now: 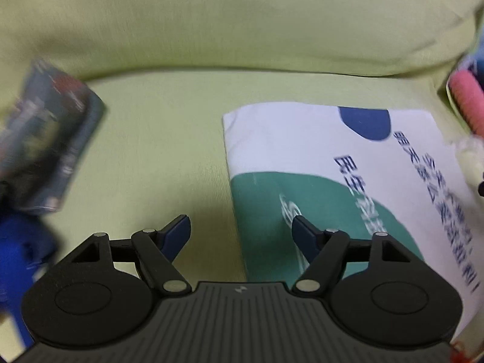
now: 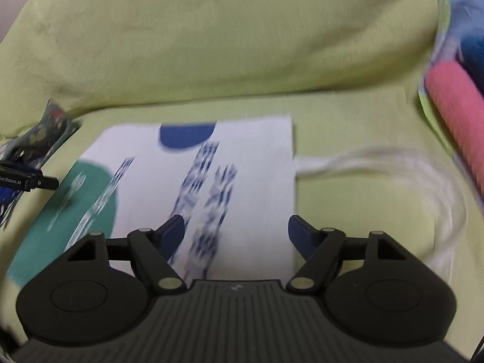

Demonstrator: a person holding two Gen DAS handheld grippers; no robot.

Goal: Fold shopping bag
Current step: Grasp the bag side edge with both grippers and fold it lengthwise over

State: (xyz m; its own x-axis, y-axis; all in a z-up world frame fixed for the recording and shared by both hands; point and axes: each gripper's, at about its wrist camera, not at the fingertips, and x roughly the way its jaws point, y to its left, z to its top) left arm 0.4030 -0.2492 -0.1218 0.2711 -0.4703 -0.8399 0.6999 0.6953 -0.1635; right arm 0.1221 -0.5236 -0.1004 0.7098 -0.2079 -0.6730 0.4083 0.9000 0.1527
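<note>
Two grippers, both with jaws spread wide and nothing between them. Largest to smallest:

Sofa [image 1: 181, 30]: yellow-green, soft seat and back cushion. Risk: the surface gives under pressure, so a crease pressed here may spring back, and cloth can drag and bunch rather than slide.

Shopping bag [image 1: 332, 181]: white cloth with a green patch, blue half-circle and printed text, lying flat on the seat as a rectangle. Whether that is its full face or one fold already made, I cannot tell; the scene fits both a bag laid out flat for folding and a bag partway folded. Risk: a pinch taking only the top layer would peel the layers apart and skew the edges.

Handle [image 2: 393, 175]: long white strap looping loose off the bag's right edge across the seat in the right wrist view. Main snag risk: it can get trapped inside a fold or catch on a fingertip and pull the bag askew.

Left gripper [image 1: 241, 233]: hovering over the bag's left edge. Right gripper [image 2: 236, 230]: over the bag near its right edge.

Clutter: dark printed box [image 1: 51, 139] left of the bag, pink roll [image 2: 459, 121] at right. Both views are blurred, so aim could be off.
</note>
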